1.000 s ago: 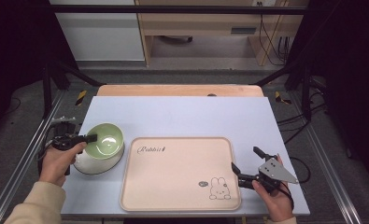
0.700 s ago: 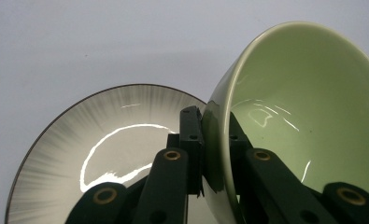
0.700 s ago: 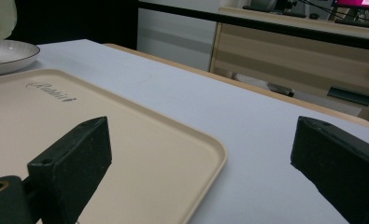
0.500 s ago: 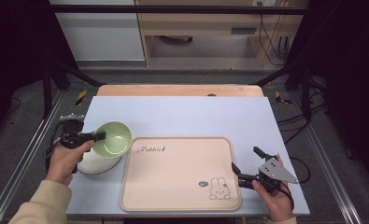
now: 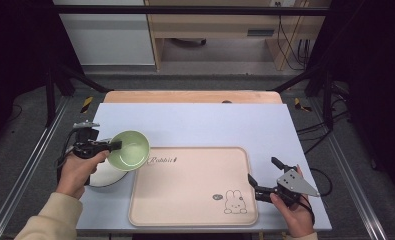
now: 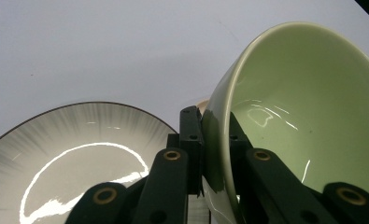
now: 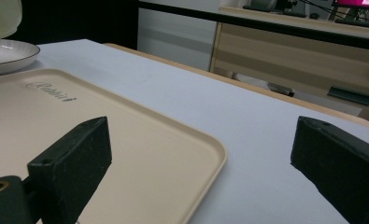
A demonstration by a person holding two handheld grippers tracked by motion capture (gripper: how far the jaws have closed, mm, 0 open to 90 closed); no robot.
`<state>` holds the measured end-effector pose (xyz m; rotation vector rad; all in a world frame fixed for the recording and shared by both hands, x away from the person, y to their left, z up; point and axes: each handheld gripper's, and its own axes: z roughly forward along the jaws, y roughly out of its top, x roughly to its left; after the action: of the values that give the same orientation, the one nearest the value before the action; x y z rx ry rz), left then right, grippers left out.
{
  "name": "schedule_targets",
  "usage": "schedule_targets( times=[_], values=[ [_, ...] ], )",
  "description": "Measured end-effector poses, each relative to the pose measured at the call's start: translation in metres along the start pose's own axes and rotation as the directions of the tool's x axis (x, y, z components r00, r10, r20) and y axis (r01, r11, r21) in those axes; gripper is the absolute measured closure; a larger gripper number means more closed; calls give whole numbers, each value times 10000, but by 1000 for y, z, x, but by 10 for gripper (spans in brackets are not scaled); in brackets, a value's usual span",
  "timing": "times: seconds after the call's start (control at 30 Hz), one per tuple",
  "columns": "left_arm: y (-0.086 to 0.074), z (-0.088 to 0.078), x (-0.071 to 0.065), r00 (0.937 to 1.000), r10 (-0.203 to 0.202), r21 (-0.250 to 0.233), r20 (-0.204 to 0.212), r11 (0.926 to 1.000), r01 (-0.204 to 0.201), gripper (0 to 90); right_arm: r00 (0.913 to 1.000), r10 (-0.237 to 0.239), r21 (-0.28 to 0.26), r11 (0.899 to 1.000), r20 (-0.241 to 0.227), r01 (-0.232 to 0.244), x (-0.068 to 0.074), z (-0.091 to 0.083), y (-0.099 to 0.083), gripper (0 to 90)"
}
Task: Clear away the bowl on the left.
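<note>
A pale green bowl (image 5: pixel 130 150) hangs tilted above the table, its rim pinched by my left gripper (image 5: pixel 116 145). In the left gripper view the jaws close on the green bowl's wall (image 6: pixel 285 121), one inside and one outside. Below it rests a white plate with a dark rim (image 5: pixel 105 176), also seen as the streaked plate (image 6: pixel 74 149). A beige tray with a rabbit drawing (image 5: pixel 192 185) lies at the table's middle front. My right gripper (image 5: pixel 263 175) stands open at the tray's right edge, nothing between its fingers (image 7: pixel 74 163).
The pale blue table top (image 5: pixel 205 125) stretches behind the tray. A wooden strip (image 5: pixel 190 96) runs along its far edge. Metal rails (image 5: pixel 27 165) flank both sides. A cabinet and desk (image 5: pixel 220 30) stand beyond the table.
My left gripper has lifted the green bowl off the white plate and carried it right, toward the tray, tilting it. The right gripper has stayed still.
</note>
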<state>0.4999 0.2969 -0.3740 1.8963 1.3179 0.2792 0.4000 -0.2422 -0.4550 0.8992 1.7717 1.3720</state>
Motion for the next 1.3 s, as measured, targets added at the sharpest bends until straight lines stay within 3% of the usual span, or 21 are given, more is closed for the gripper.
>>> schedule_targets(
  times=[0.63,1.3],
  values=[
    [2,15,-26,9983,419,171,397,9989,-426,832,10000,19,-16,10000,-1,-19,0,-1,0,53],
    [-6,43,-56,9918,768,514,1017,9953,-824,832,10000,18,-16,10000,-3,-18,-1,-1,0,53]
  ],
)
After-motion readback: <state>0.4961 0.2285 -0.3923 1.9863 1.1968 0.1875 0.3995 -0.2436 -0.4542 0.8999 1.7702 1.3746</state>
